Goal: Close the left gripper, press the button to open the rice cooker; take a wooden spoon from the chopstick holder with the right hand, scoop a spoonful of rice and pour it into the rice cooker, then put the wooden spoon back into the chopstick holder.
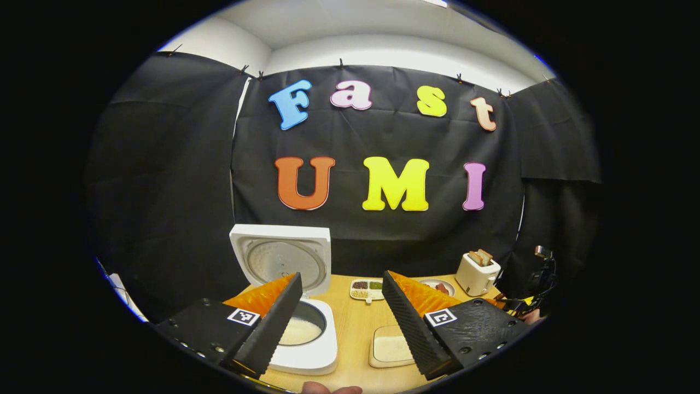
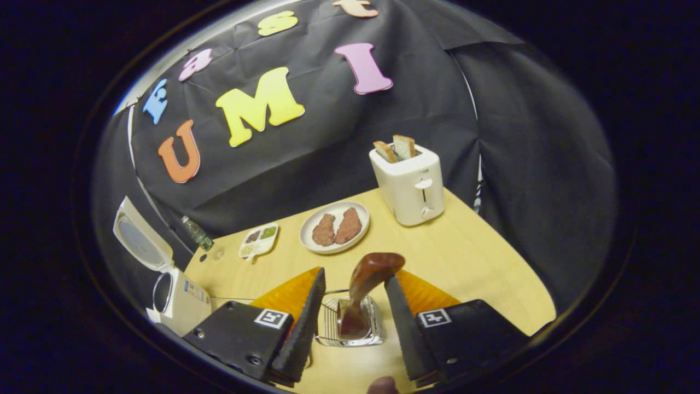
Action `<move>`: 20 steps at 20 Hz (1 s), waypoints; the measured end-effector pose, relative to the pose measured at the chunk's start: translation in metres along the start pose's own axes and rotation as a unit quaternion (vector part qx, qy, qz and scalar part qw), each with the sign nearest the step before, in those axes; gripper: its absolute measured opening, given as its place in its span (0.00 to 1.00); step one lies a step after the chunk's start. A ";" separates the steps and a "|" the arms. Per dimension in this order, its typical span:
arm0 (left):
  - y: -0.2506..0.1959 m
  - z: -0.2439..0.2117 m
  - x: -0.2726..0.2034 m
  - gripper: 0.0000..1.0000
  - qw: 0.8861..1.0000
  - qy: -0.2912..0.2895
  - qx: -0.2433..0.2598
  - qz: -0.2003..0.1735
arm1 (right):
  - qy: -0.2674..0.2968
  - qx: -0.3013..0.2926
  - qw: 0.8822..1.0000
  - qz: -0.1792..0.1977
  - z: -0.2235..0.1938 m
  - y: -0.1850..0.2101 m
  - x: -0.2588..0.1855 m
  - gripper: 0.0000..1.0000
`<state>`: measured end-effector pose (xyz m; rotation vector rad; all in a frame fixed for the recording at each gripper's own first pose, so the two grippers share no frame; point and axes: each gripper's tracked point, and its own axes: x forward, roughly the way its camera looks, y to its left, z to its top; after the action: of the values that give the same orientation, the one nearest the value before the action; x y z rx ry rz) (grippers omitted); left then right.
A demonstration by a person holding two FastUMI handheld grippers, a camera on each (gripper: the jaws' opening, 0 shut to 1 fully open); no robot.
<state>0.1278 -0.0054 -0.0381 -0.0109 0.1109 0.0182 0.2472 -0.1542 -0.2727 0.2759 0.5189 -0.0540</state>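
Cooker (image 1: 298,328), lid up, rice inside, sits under my left claw (image 1: 342,320), which is spread wide and empty. Spoon (image 2: 363,293) stands in the holder (image 2: 350,323) between my right claw's (image 2: 353,320) open jaws, untouched. I judge it light, stiff, smooth; pinch the handle. Right claw points steeply down.

I'm seeing a white rice cooker (image 1: 306,350) with pale white rice inside, on a light yellow-tan wood table (image 2: 470,257). Dark reddish-brown wooden spoon (image 2: 365,287) in the silvery wire chopstick holder (image 2: 350,328); white toaster (image 2: 410,183), white plate (image 2: 334,227) of reddish-brown patties.
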 end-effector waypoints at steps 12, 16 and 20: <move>0.113 0.077 0.117 0.94 0.998 -0.046 -0.020 0.033 | -0.180 -0.062 0.982 -0.005 0.141 0.053 -0.166 1.00; 0.140 0.047 0.182 0.94 0.999 0.009 -0.027 0.034 | -0.192 -0.070 0.978 -0.039 0.124 0.044 -0.205 0.96; 0.160 0.004 0.224 0.94 0.993 0.098 -0.044 0.039 | -0.163 -0.063 0.980 -0.097 0.074 0.023 -0.223 0.96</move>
<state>0.3480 0.1581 -0.0604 -0.0971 0.3068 0.0995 0.0926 -0.1564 -0.0947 0.0871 0.2206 -0.2517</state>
